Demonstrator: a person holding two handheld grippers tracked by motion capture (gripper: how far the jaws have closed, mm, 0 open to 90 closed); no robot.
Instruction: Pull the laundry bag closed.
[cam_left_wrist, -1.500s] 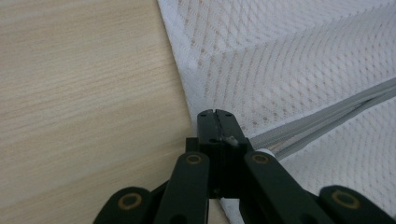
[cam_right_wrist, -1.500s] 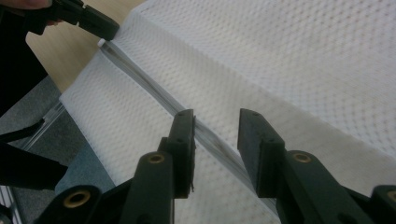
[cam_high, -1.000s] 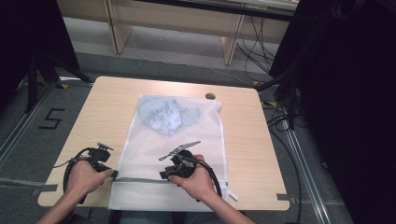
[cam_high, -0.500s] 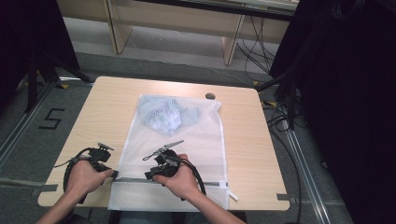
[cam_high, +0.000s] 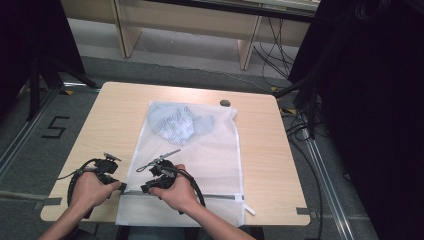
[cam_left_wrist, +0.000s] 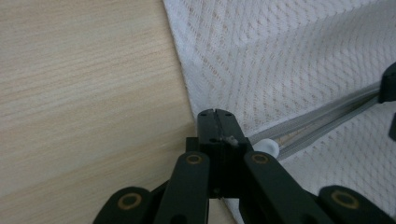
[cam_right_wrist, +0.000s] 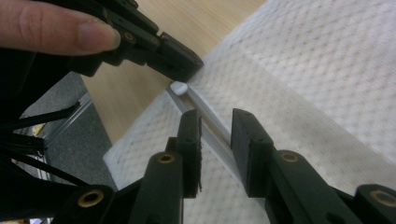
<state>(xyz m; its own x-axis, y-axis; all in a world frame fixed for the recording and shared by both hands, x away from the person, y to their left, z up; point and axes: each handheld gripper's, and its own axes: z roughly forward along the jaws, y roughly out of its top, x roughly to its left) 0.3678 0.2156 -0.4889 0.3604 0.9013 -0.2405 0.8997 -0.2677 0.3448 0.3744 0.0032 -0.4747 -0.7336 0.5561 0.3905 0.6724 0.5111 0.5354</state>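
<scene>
White mesh covers the middle of a pale wooden desk in the high view: a laundry bag lying flat, its near edge hanging just over the desk's front rim at the bottom of the frame. A bluish bundle of cloth shows through the mesh in the bag's upper left part. A grey zipper runs across the bag near its lower end.

The left gripper, at lower left in the high view, has its jaws pressed together on the bag's left edge, right where the zipper ends; in the left gripper view the closed jaw tips sit at the mesh border at centre frame, with a small white zipper end stop just beside them.

The right gripper, held in a hand just right of the left one, points toward it. Its jaws have just been closing and now stand partly spread over the zipper: in the right gripper view the grey track passes between the two black jaws at lower centre, and the pads have not met on it. The left gripper's closed tips appear at the upper left of that view, next to the white stop.

A small dark round object lies on the desk just past the bag's far right corner.
</scene>
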